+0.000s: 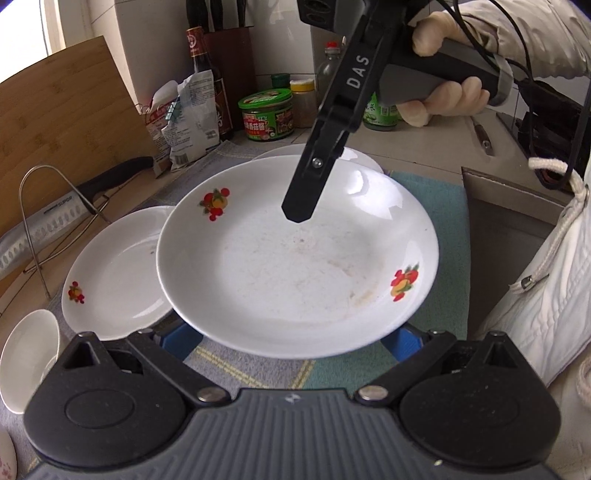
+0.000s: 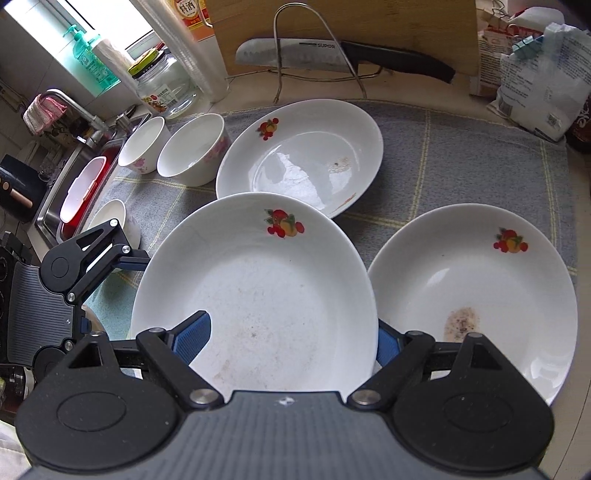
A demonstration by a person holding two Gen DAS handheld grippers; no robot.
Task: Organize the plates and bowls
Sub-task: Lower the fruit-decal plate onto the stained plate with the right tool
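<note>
The grey checked cloth [image 2: 461, 155] is my landmark. Its far right part is bare woven fabric, the widest open room. Its far edge is hemmed in by a thin wire rack [image 2: 280, 74], a steel knife [image 2: 332, 50] and a wooden board [image 2: 351, 22] standing behind them. Off its left edge the counter drops into a metal sink [image 2: 51, 210].

Everything on the cloth is glossy white ceramic. A shallow round plate [image 2: 303, 158] with a red fruit print lies toward the far edge, and another [image 2: 472, 295], stained brown at its bottom, lies at the near right. Two deep bowls [image 2: 192, 151] with pink flowers stand side by side at the far left.

The lifted plate [image 2: 266, 295] hangs tilted above the middle of the cloth, its rim overlapping both other plates in my view. It is smooth, lightly smeared, with the same fruit print.

My right gripper [image 2: 293, 328] has its jaws about half apart and clamped across the near rim. One ribbed blue pad lies on the inner face and the other sits behind the rim's outer side. My left gripper [image 1: 291, 341] reaches under the opposite rim. The plate hides its fingertips, so I cannot tell whether it grips or only supports.
</note>
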